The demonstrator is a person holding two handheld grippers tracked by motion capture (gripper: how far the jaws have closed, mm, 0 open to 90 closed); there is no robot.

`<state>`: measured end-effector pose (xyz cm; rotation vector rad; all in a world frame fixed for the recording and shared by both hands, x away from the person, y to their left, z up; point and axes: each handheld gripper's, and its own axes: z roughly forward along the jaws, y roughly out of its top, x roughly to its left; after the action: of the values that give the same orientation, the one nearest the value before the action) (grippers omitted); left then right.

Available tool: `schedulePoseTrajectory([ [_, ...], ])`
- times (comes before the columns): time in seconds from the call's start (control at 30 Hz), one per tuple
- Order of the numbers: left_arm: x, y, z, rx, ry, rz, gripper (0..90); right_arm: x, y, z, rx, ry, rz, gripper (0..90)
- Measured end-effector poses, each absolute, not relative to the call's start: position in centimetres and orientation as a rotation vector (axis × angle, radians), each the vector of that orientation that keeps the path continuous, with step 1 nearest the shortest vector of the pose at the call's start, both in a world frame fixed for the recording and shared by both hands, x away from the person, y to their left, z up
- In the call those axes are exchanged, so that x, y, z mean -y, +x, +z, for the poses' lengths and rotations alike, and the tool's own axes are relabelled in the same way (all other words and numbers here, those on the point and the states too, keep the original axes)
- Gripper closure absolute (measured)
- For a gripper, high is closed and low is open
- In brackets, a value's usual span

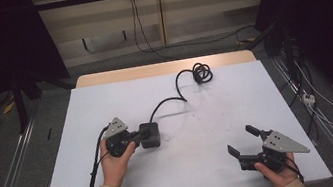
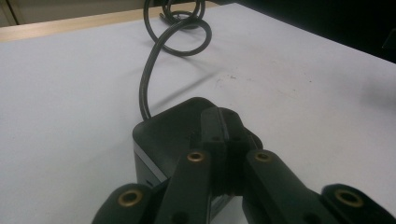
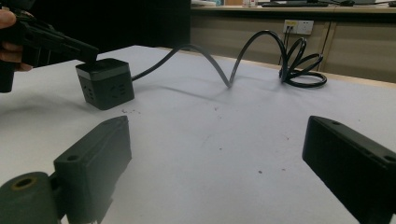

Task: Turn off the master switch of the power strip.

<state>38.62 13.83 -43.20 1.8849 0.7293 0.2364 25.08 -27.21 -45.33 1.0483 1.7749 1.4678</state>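
White surface point(image 1: 199, 118) carries a black socket cube point(image 1: 151, 134) left of centre, its cable point(image 1: 179, 84) coiling away. Left gripper point(image 1: 141, 134) presses closed fingers onto the cube's top; right gripper point(image 1: 243, 142) rests apart, fingers spread.

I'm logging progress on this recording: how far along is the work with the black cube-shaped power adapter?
Early stage. Done: the left gripper has its jaws together, resting on top of the black cube-shaped power adapter, though a real grip isn't clear. In hand: steadying that cube on the white table. Left: the right gripper waits open and empty, and the black cable lies looped, its far coil untouched.
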Motion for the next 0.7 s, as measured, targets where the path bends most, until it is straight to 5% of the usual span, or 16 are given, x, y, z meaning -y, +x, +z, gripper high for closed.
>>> schedulePoseTrajectory([
  [0.7,-13.64,38.57,-43.22,-0.716,1.901,0.252,90.0,27.19,25.07,-45.37,-1.776,1.046,1.468,7.5],
])
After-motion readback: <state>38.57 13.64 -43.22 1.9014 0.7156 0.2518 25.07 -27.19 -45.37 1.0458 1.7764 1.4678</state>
